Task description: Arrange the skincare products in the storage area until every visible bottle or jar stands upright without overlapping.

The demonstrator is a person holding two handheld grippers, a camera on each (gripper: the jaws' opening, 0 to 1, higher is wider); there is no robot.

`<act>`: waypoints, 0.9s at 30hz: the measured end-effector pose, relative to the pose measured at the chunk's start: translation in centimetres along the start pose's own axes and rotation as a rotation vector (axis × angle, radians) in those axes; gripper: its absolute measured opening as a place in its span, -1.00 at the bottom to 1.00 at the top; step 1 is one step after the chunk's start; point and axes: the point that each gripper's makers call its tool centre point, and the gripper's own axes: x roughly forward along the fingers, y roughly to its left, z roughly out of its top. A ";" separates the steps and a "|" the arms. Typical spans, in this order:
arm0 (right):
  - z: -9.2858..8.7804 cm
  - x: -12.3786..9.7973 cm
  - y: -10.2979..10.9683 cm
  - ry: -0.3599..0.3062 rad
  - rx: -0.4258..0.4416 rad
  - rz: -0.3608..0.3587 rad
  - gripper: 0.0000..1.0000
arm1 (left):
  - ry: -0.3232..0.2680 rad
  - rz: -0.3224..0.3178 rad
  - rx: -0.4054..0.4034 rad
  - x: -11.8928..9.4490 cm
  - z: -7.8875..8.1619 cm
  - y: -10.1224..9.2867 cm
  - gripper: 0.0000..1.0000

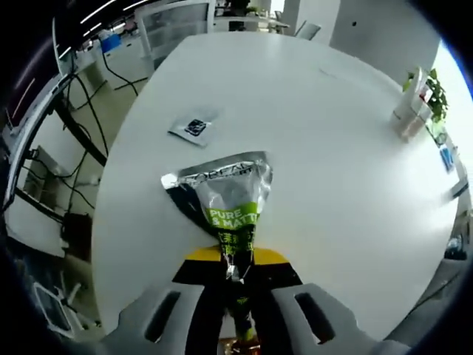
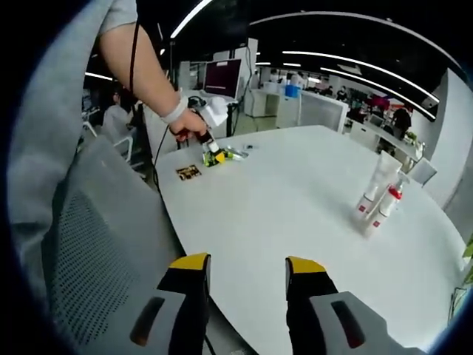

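My left gripper (image 1: 236, 260) is shut on a silver and green tube (image 1: 230, 194) marked PURE & MATTE, gripping its narrow end. The tube's wide crimped end points away over the white table (image 1: 325, 185). In the right gripper view a person's hand holds that left gripper (image 2: 212, 152) with the tube (image 2: 230, 154) at the table's far left edge. My right gripper (image 2: 247, 272) stands open over the near table edge with nothing between its yellow-tipped jaws. A tall white tube (image 2: 384, 174) and two small bottles with red bands (image 2: 390, 198) stand upright at the right.
A small flat sachet with a dark print (image 1: 194, 127) lies on the table beyond the tube, and I see the sachet (image 2: 188, 172) near the left edge too. A grey mesh chair (image 2: 96, 244) stands by the table. Standing products (image 1: 412, 107) and a plant (image 1: 436, 92) sit at the far right.
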 end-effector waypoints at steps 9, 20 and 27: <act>0.2 -0.1 0.2 -0.014 0.002 0.014 -0.33 | -0.102 -0.118 -0.006 -2.0 1.8 -2.7 -0.90; 0.7 -0.2 0.7 -0.034 -0.027 0.042 -0.39 | -0.373 -0.187 -0.037 -9.3 5.5 -8.0 -0.90; 1.2 -0.4 0.7 -0.060 -0.021 0.045 -0.39 | -0.454 -0.235 -0.050 -13.1 3.3 -12.9 -0.90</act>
